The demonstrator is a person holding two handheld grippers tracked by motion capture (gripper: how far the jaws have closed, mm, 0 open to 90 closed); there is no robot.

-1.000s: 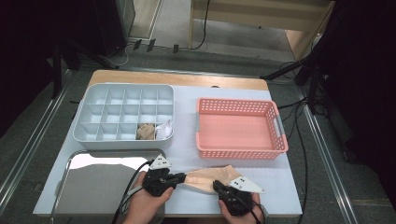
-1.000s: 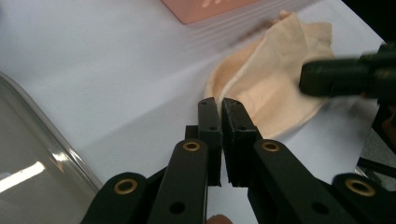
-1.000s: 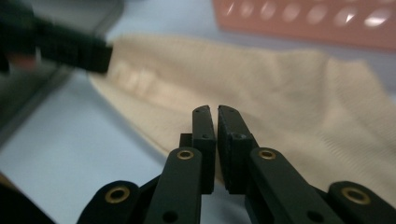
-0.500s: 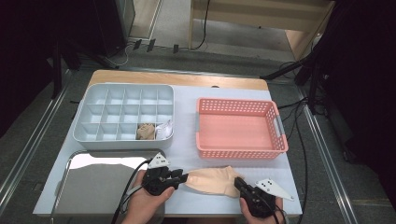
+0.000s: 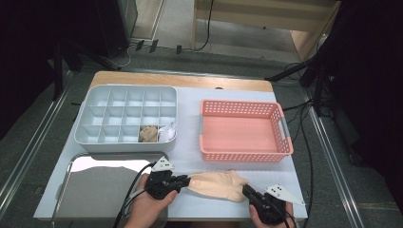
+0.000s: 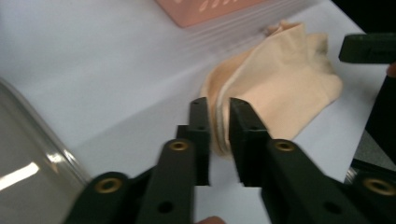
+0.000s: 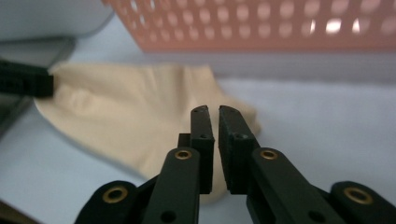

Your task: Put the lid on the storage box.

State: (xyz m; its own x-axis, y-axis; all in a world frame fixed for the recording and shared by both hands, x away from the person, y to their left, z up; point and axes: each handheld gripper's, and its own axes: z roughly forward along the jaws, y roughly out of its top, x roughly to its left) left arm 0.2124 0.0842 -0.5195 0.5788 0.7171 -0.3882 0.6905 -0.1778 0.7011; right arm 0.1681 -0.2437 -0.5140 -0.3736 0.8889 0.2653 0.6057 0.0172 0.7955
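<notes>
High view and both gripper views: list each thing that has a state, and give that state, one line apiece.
Beige sock: lying flat on the table, one end pinched.
Left gripper: shut on the sock's edge.
Right gripper: jaws nearly together, nothing between them, at the sock's other end.
Pink basket: upright, empty.
Compartment tray: two front compartments filled, the others empty.
Metal tray: empty.

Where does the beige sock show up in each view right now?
High view: the beige sock lies at bottom centre, between both grippers.
Left gripper view: centre right, its edge between the jaws.
Right gripper view: centre left, behind the jaws.
Shared landmark: the pink basket just beyond it.
</notes>
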